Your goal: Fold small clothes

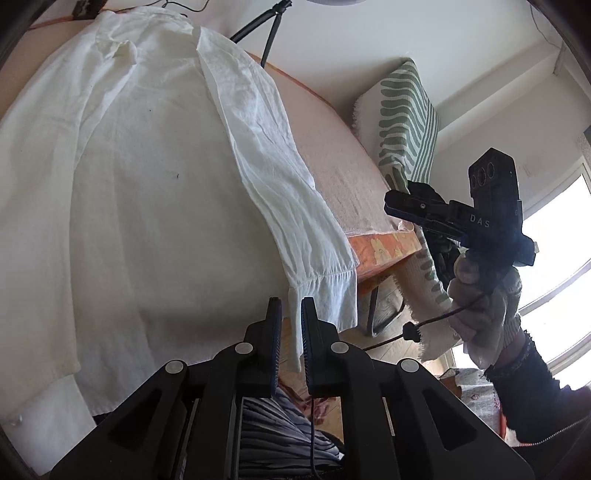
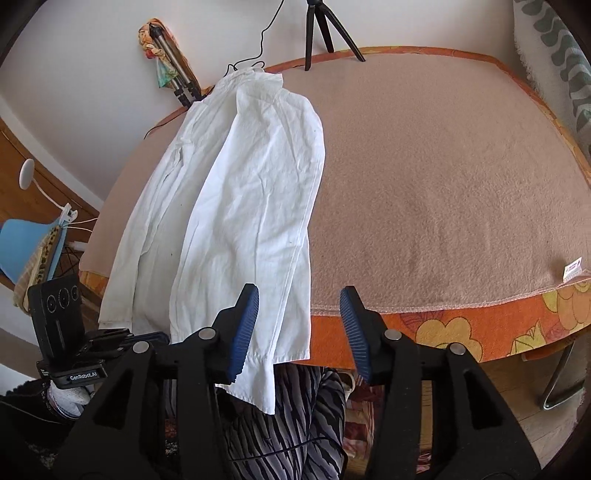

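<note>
A white long-sleeved shirt [image 1: 140,177] lies lengthwise on the beige blanket, also shown in the right wrist view [image 2: 236,206]. One sleeve [image 2: 255,229] is folded over the body and its cuff [image 1: 325,295] hangs over the near table edge. My left gripper [image 1: 291,332] is at the near edge by the cuff, its jaws a narrow gap apart and holding nothing. My right gripper [image 2: 299,328] is open and empty just off the near edge, right of the hanging cuff [image 2: 255,380]. The right gripper also shows in the left wrist view [image 1: 406,206], off the table's right corner.
The table [image 2: 443,166] carries a beige blanket over an orange flowered cloth [image 2: 461,332]. A black tripod [image 2: 325,26] and a cable stand at the far edge. A green-patterned chair cover [image 1: 406,122] is at the right. A blue chair [image 2: 26,247] stands at the left.
</note>
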Demonstrator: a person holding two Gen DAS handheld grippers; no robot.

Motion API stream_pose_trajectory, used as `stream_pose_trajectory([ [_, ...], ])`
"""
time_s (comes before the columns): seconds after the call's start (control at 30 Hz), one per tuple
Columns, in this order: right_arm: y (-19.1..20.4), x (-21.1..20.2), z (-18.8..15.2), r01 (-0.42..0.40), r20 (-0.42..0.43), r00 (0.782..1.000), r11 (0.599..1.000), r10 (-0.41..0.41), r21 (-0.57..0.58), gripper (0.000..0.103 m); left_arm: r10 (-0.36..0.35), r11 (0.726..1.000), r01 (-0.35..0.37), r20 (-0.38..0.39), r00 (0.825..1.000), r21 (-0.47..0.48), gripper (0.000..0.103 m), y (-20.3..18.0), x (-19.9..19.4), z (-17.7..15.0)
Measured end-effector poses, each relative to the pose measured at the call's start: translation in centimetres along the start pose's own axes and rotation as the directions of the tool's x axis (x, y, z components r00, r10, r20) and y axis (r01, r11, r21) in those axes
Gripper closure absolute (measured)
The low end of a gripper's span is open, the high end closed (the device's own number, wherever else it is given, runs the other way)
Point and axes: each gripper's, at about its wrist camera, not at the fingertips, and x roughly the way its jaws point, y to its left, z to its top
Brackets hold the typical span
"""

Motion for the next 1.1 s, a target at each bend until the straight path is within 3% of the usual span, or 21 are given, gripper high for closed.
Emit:
stream_pose_trajectory([
  [0.2,-1.7,1.7,3.1,0.009,0.051,0.999,0.999,-0.011,0.04,0.054,0.042,0.997,-0.043,0.024,0.999,0.062,0.094,-0.6,-0.9,0.4],
  [0.4,-2.5,3.3,8.0,-0.059,0.043,0.997,0.997,0.057,0.04,0.053,0.051,0.995,-0.055,0.043,0.998,0.081,0.094,-1.7,-0.3,1.4],
  [0.53,-2.3,4.3,8.9,-0.088,0.02,0.996,0.995,0.087,0.042,0.052,0.045,0.995,-0.049,0.051,0.998,0.086,0.091,-2.1,0.0,2.7],
  [0.7,-1.7,4.7,6.5,-0.101,-0.036,0.994,0.995,0.102,0.026,0.052,0.046,0.995,-0.052,0.072,0.996,0.087,0.089,-2.1,-0.3,5.9],
  [0.87,-2.0,4.5,1.7,-0.172,-0.092,0.979,0.98,0.181,0.096,0.052,0.045,0.994,-0.054,0.102,0.994,0.09,0.089,-2.0,-0.8,8.5],
  [1.1,-2.5,4.7,-2.7,-0.244,-0.13,0.953,0.947,0.274,0.211,0.052,0.039,0.99,-0.049,0.075,0.996,0.136,0.087,-2.9,0.3,7.2],
])
